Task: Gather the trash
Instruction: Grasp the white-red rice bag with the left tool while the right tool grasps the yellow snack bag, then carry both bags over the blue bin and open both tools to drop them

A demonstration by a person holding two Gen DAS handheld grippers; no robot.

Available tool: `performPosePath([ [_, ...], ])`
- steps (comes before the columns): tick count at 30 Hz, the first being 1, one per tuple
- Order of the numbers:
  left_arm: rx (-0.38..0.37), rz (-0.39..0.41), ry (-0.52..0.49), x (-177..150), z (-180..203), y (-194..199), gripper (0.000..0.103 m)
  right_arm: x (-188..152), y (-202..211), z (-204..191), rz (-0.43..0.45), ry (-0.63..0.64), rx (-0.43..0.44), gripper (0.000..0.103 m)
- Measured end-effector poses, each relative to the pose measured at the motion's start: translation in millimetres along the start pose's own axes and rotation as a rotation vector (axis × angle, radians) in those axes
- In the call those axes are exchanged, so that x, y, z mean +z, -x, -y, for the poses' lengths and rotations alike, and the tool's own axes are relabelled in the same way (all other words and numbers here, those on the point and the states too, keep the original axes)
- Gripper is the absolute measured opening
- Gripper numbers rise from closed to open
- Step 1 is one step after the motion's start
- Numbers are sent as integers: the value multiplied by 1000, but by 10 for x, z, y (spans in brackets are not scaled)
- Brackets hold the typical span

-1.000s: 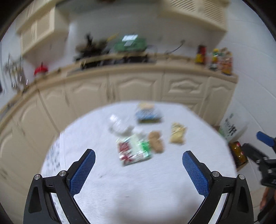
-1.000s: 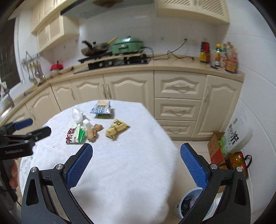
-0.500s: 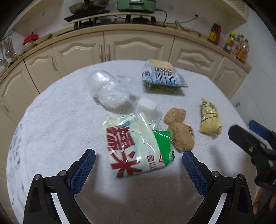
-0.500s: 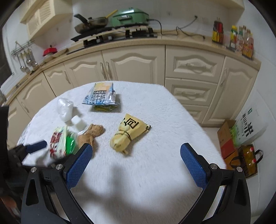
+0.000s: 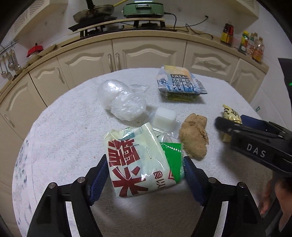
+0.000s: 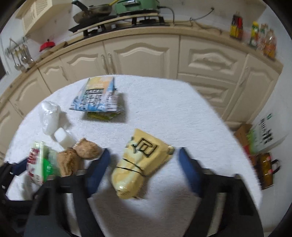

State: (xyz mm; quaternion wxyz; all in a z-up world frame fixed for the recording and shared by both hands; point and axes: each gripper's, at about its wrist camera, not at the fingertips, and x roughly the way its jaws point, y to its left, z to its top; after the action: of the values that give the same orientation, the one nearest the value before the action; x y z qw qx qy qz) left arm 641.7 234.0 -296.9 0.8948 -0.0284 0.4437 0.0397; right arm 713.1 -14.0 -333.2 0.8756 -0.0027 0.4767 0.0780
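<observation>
Trash lies on a round table with a white cloth [image 5: 73,145]. My left gripper [image 5: 144,169] is open, its fingers on either side of a white bag with red characters and a green packet [image 5: 138,160]. My right gripper [image 6: 144,164] is open around a yellow wrapper [image 6: 140,160], and it also shows in the left wrist view [image 5: 255,133]. Also on the cloth are a brown crumpled lump [image 5: 195,136], a small white plastic cup [image 5: 164,118], a clear crumpled plastic bag [image 5: 122,100] and a blue milk pouch [image 5: 180,82].
Cream kitchen cabinets [image 5: 149,52] curve behind the table, with a stove, pan and green pot on the counter [image 5: 142,11]. Bottles [image 5: 242,40] stand at the counter's right end. Bags and a box [image 6: 259,145] sit on the floor at the right.
Both grippers have moved forward and down to the table. The left now straddles the red-character bag and the right straddles the yellow wrapper; both jaws have narrowed.
</observation>
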Motion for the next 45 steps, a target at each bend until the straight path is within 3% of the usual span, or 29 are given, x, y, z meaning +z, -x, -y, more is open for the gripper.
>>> performPosePath([
  [2, 1, 8, 12, -26, -69, 74, 73, -29, 40, 46, -5, -7, 40, 48],
  [6, -2, 34, 40, -76, -169, 263, 73, -138, 191, 102, 13, 6, 74, 34],
  [14, -19, 99, 21, -210, -17, 786, 73, -432, 701, 204, 73, -6, 157, 32],
  [24, -65, 196, -45, -483, 556, 1443, 73, -932, 1529, 545, 187, -81, 272, 32],
  [34, -145, 256, -171, -823, 1614, 1936, 73, -1459, 2284, 1317, 308, -180, 240, 32],
  [45, -281, 185, -354, -1061, 3290, 1733, 73, -2074, 2650, 2525, 337, -324, 76, 32],
])
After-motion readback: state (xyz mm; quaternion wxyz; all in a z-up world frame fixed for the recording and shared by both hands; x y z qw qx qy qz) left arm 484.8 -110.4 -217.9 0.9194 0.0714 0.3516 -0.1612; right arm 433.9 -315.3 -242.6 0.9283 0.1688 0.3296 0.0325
